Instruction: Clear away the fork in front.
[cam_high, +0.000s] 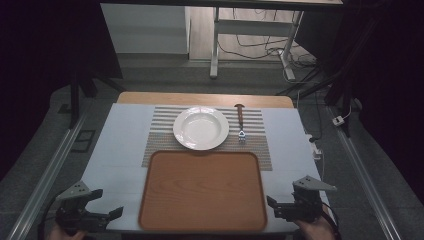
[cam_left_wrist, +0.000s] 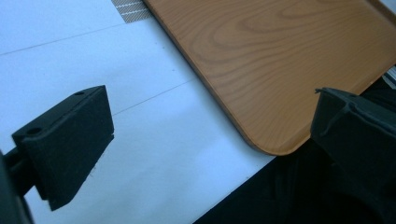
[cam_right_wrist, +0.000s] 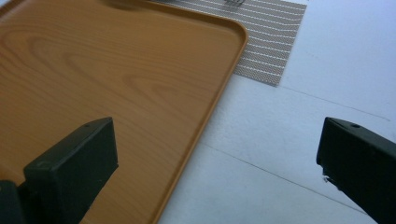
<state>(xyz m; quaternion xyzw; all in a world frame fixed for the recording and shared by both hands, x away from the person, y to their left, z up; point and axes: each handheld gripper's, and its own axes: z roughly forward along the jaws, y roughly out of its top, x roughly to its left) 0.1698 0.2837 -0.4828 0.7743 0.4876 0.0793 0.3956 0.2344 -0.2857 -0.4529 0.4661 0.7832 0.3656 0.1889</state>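
Note:
A wooden tray (cam_high: 202, 190) lies at the table's near edge, nothing on it. Behind it a white deep plate (cam_high: 201, 127) sits on a striped placemat (cam_high: 255, 145), with a fork (cam_high: 241, 122) to its right, tines toward me. My left gripper (cam_high: 107, 205) hovers at the tray's near left corner (cam_left_wrist: 275, 144), jaws wide open and nothing between them. At the tray's near right side (cam_right_wrist: 205, 126) is my right gripper (cam_high: 272, 206), also open and empty. Both point inward at the tray.
A white cloth (cam_high: 120, 150) covers the table; its wooden far edge (cam_high: 205, 98) shows behind the mat. Metal rails run along both sides on the floor. A desk frame and cables (cam_high: 260, 47) stand beyond the table.

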